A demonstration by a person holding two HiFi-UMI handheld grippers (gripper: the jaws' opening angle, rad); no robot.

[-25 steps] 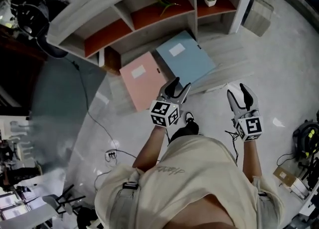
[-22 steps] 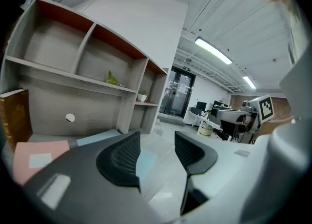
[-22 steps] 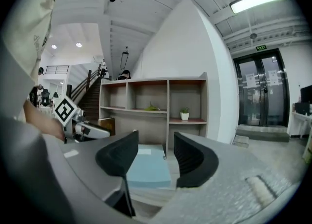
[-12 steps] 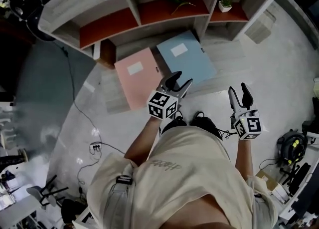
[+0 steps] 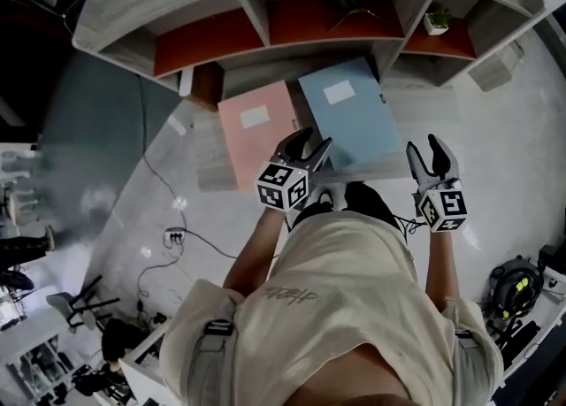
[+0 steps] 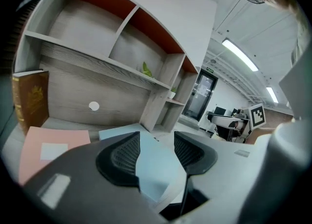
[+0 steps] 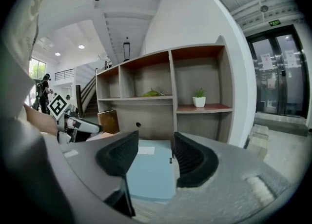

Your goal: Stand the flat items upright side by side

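Two flat folders lie side by side on the low wooden shelf base (image 5: 203, 161): a pink folder (image 5: 258, 129) on the left and a blue folder (image 5: 348, 117) on the right. My left gripper (image 5: 306, 142) hovers open over the near edges where the two folders meet, nothing between its jaws. In the left gripper view the blue folder (image 6: 146, 157) shows through the gap and the pink folder (image 6: 48, 150) lies to the left. My right gripper (image 5: 432, 149) is open to the right of the blue folder (image 7: 148, 172), holding nothing.
A curved wooden shelf unit (image 5: 265, 6) with red-backed compartments stands behind the folders. A brown book (image 6: 30, 102) stands upright at the left end. Small plants (image 5: 435, 19) sit on the shelves. Cables (image 5: 172, 236) run over the floor at the left.
Both grippers have moved forward toward the folders and shelf, sinking slightly. The view has shifted so the shelf sits squarer ahead. Jaws stay open and empty.
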